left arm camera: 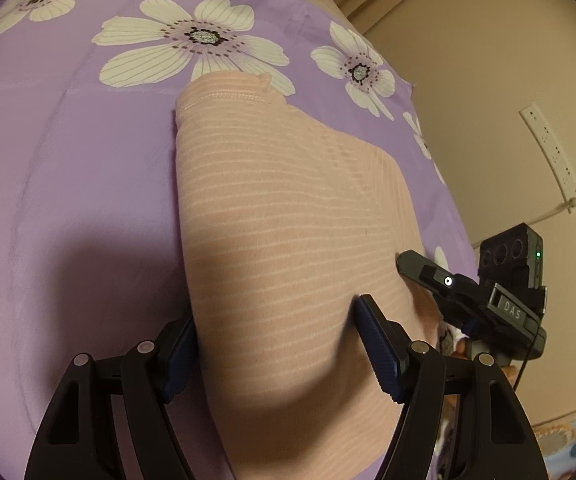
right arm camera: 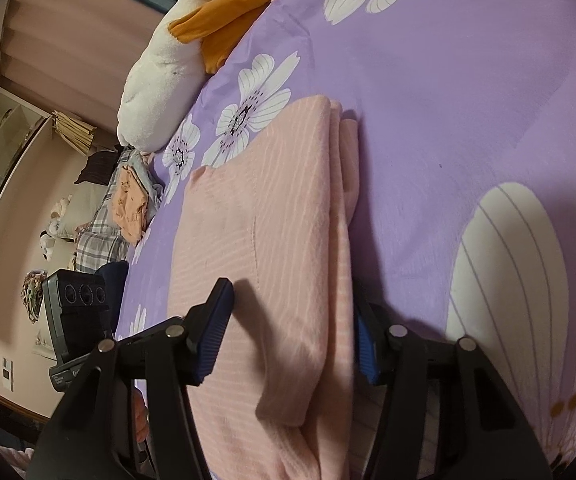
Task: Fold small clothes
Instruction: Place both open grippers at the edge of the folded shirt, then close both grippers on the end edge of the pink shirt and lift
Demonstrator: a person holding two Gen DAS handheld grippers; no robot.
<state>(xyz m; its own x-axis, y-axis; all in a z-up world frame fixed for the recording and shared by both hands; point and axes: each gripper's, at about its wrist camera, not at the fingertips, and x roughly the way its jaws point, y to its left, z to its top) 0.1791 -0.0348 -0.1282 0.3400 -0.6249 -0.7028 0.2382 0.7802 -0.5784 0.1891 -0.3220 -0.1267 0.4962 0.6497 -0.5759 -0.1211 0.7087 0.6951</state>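
A pink garment with thin pale stripes point(left arm camera: 279, 200) lies folded on a purple flowered bedsheet point(left arm camera: 67, 160). My left gripper point(left arm camera: 275, 312) is open and straddles its near end: one finger is beside the garment's left edge, the other on top of the fabric. In the right wrist view the same garment point(right arm camera: 267, 200) shows stacked layers along its right side. There my right gripper point(right arm camera: 294, 296) is open too. Its left finger is over the cloth and its right finger is at the layered right edge. The right gripper's body point(left arm camera: 488, 300) shows at the garment's right side.
A white and orange plush toy point(right arm camera: 175, 60) lies at the bed's far edge. Beyond it are folded peach and plaid clothes point(right arm camera: 127, 200). A wall with a white power strip point(left arm camera: 552, 156) runs close along the bed's right side. The left gripper's camera housing point(right arm camera: 75, 304) is at left.
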